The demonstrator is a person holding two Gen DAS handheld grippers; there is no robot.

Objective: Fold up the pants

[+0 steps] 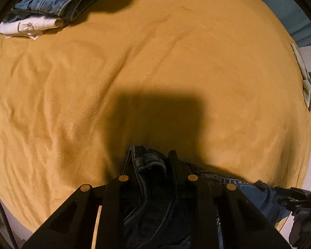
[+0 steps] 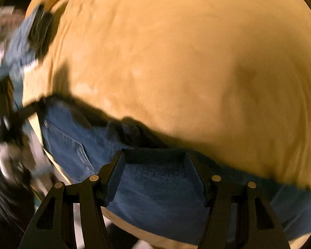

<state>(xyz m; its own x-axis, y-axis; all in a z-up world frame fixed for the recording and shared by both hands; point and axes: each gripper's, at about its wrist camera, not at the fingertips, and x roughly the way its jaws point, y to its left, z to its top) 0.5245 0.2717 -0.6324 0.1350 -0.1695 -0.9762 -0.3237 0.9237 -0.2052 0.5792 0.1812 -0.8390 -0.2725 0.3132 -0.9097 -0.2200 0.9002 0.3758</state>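
Observation:
Blue jeans (image 1: 155, 199) lie bunched along the near edge of a mustard bedspread (image 1: 155, 51). My left gripper (image 1: 154, 165) points steeply down and is shut on a dark fold of their waistband. In the right wrist view, which is motion-blurred, the jeans (image 2: 72, 145) stretch across the lower frame with a back pocket showing. My right gripper (image 2: 155, 161) hangs over them with its fingers wide apart. Flat denim lies between the fingers and is not squeezed. The left gripper (image 2: 38, 105) shows at the jeans' left end, and the right gripper (image 1: 290, 193) at the lower right of the left wrist view.
A stack of folded jeans and white pants (image 1: 45, 10) sits at the bed's far left corner, blurred in the right wrist view as the stack (image 2: 24, 41). A pale cloth (image 1: 306, 83) hangs off the right edge. The bedspread (image 2: 176, 62) spreads wide beyond the jeans.

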